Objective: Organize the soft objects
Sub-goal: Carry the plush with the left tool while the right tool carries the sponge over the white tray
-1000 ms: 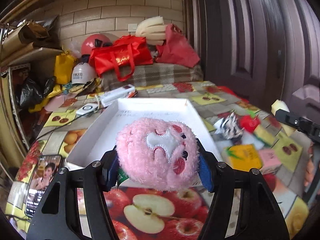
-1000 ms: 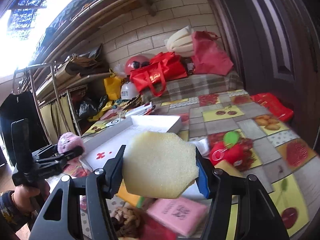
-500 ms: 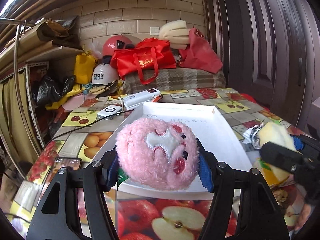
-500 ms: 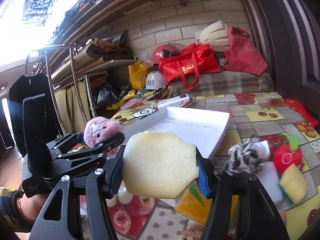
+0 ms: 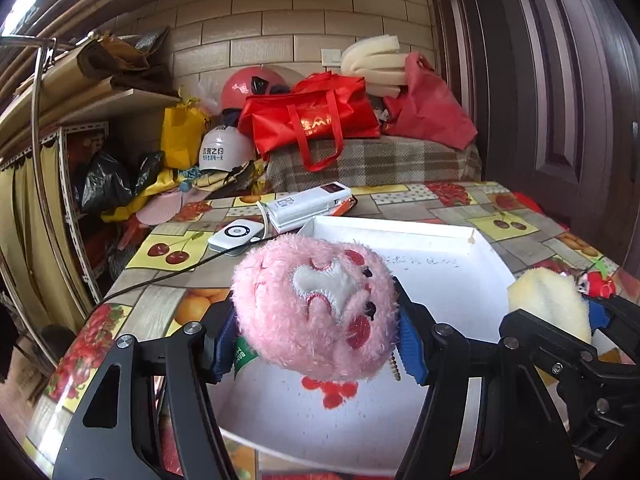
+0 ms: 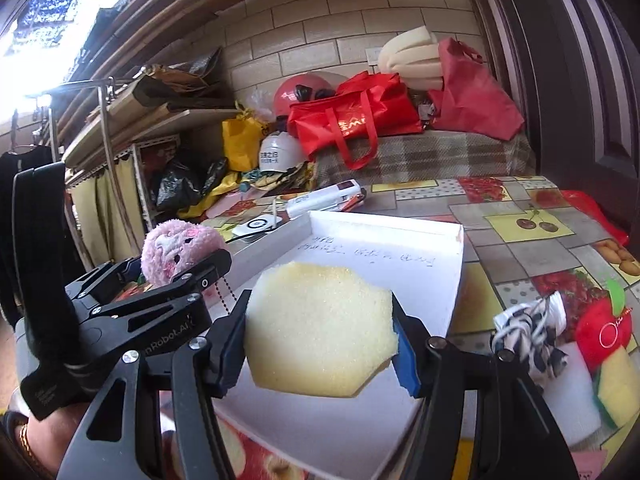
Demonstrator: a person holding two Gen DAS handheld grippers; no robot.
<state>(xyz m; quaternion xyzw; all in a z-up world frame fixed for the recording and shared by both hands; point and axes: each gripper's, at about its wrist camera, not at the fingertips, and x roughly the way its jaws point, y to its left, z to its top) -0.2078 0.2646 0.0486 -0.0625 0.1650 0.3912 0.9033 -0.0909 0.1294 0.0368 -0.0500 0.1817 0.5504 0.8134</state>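
My left gripper [image 5: 316,346] is shut on a fluffy pink plush toy [image 5: 316,304] and holds it above the near end of a shallow white tray [image 5: 440,280]. My right gripper [image 6: 320,344] is shut on a yellow foam sponge [image 6: 320,328], also above the tray's [image 6: 400,264] near part. In the left wrist view the sponge [image 5: 548,304] and the right gripper show at the right. In the right wrist view the pink plush [image 6: 176,252] in the left gripper shows at the left.
The tray sits on a table with a fruit-print cloth [image 5: 512,220]. A zebra-striped soft thing [image 6: 528,332], a red plush [image 6: 604,332] and a yellow-green sponge [image 6: 616,384] lie right of the tray. A white power bank [image 5: 308,204] and a small white device [image 5: 236,234] lie behind it.
Both grippers have moved in over the tray with their loads. The right gripper with the sponge has come closer to the left gripper.
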